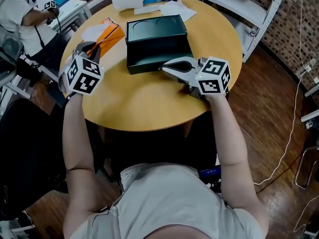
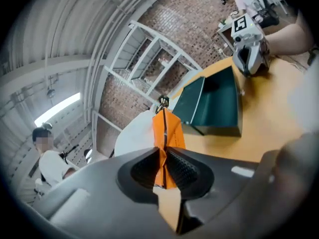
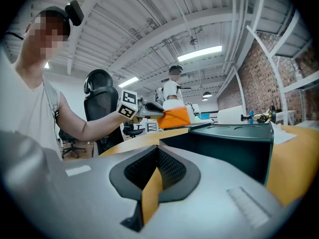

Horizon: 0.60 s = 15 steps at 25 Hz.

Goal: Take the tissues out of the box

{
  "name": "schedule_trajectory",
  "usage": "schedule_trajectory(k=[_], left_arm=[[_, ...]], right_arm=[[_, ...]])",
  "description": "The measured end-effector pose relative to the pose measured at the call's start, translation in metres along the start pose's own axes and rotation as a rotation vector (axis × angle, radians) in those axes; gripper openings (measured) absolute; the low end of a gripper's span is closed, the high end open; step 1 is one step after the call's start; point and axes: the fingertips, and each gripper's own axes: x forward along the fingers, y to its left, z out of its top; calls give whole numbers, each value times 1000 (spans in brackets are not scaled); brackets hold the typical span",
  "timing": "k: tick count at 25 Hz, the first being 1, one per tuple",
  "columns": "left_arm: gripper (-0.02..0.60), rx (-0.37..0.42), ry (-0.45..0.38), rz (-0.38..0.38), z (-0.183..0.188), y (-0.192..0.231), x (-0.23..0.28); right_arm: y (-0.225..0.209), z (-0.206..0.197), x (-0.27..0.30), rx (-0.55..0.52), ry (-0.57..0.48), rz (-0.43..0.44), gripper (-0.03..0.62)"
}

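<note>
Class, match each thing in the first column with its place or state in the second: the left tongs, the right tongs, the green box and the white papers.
Column one:
1. left tongs
2. right tongs
3. green box
4. white papers

Column two:
A. at the far edge of the table
B. closed on nothing, lying by the box's near side
C. clamped on an orange packet
D. in the middle of the table

Pairs: 1-C, 2-B, 3-D, 4-A
</note>
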Motion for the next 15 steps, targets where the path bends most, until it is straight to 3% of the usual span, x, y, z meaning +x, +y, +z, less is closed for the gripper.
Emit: schedule_trajectory(k=[3,6,9,11,13,15], left_arm=[[42,-1,109,-31,-46,-10,15],[44,51,164,-102,-69,-33,30],[54,103,175,-136,-76,-48,32],[100,124,172,-148,-73,-53,29],[183,117,161,-132,-66,-44,21],[189,81,121,-92,-53,-31,7]], right_arm=[[0,0,-1,-2,1,0,2],[-3,2,2,-8,-3,1,2],[-1,-2,1,-5,-5,8,2],[2,-7,-3,1,0,5,2],[1,-3,-4,-5,-4,5,2],[1,2,-2,-10,-9,8,2]])
